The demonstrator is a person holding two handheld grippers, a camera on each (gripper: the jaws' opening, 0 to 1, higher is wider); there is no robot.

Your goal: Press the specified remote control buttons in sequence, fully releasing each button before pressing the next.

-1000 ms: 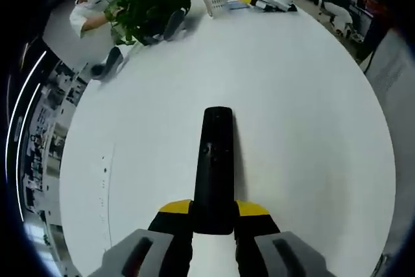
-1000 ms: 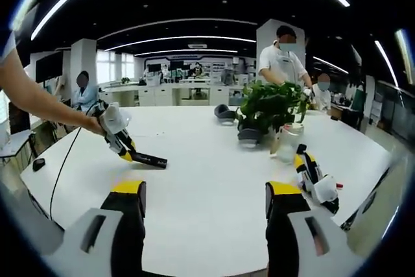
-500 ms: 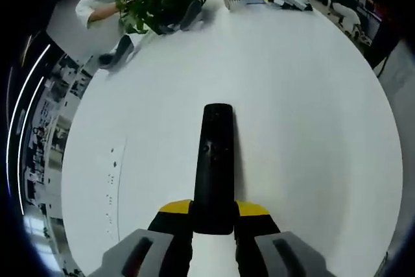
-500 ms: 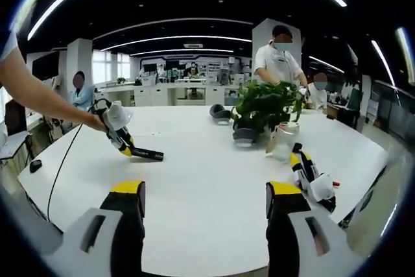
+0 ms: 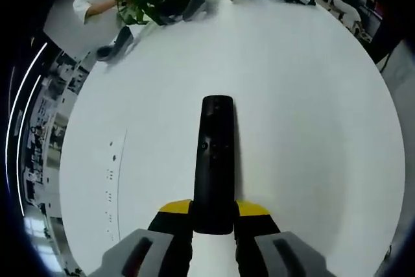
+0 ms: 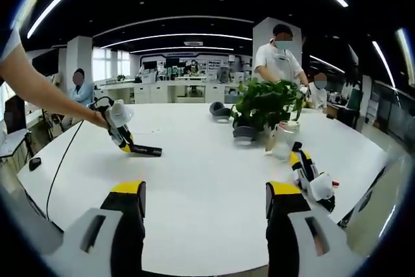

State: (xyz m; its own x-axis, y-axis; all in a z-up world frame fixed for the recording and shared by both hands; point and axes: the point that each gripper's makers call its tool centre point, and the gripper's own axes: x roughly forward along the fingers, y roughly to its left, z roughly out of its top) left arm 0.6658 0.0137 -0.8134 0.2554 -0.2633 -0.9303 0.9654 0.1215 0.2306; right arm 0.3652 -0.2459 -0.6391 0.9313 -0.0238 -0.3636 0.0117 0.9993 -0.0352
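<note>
Down at the near edge of the white table, the left gripper has its yellow-tipped jaws pressed against the two sides of a black remote control, pinching its rear end. The remote lies flat on the tabletop and points away from the gripper toward the table's middle, with small buttons visible on its upper face. In the right gripper view the same pair appears at the left edge of the table: the left gripper, carried by a person's bare arm, slants down with the remote control lying on the surface in front of it, and a cable hangs from it off the table's edge.

The right gripper is spread wide, its two jaws well apart with nothing between them, held over the near edge of the table.

Toward the far edge stands a leafy potted plant, with a clear jar just beside it and a dark headset near it. Another gripper device lies near the right edge. People stand behind the far edge of the table.
</note>
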